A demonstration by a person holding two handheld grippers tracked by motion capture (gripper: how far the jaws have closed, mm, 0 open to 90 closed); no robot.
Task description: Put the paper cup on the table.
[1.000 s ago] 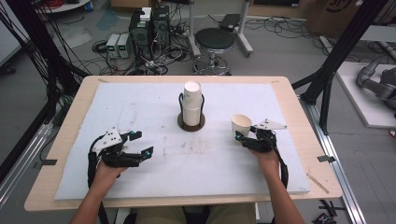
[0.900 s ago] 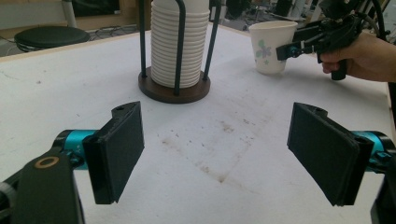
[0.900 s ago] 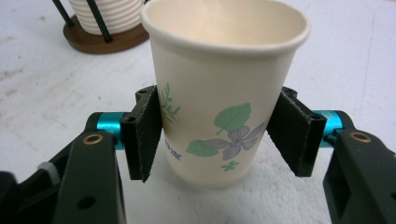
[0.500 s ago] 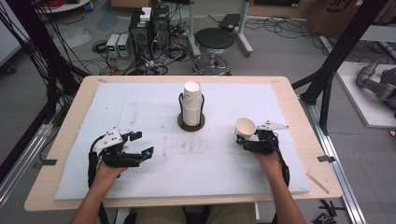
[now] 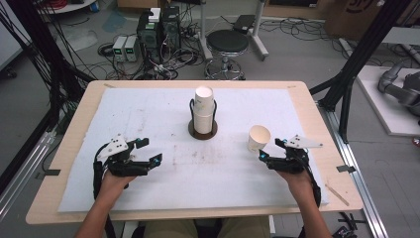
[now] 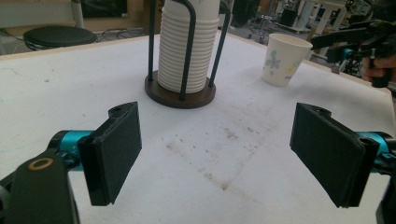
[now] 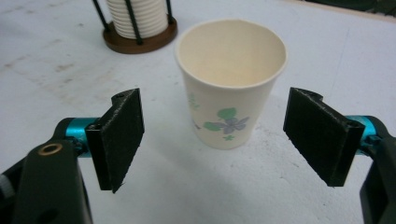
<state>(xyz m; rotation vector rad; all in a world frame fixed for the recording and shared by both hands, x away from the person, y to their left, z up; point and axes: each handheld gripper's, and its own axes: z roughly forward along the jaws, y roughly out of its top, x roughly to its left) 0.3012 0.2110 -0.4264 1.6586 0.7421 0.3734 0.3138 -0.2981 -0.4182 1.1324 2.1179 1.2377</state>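
A paper cup (image 5: 258, 138) with a flower print stands upright on the white mat, right of centre. My right gripper (image 5: 270, 149) sits just behind it. Its jaws have just been opening, and the cup (image 7: 231, 79) stands free a little beyond the wide-apart pads (image 7: 122, 137). A tall stack of white cups (image 5: 203, 111) fills a wire holder with a brown base at mid table. My left gripper (image 5: 151, 151) rests at the front left, its jaws (image 6: 219, 149) just having opened a bit further with bare mat between them. The left gripper view shows the stack (image 6: 184, 46), the cup (image 6: 285, 59) and the right gripper (image 6: 359, 42).
The white mat (image 5: 148, 114) covers most of the wooden table (image 5: 69, 148). Stains mark the mat in front of the holder. Behind the table stand a black stool (image 5: 227, 42) and electronics boxes (image 5: 158, 27) with cables. Black frame poles (image 5: 346, 89) rise at the table's right.
The right gripper has let go of the cup, which now stands on the mat, and has drawn back a little toward the person. The left hand has stayed in place.
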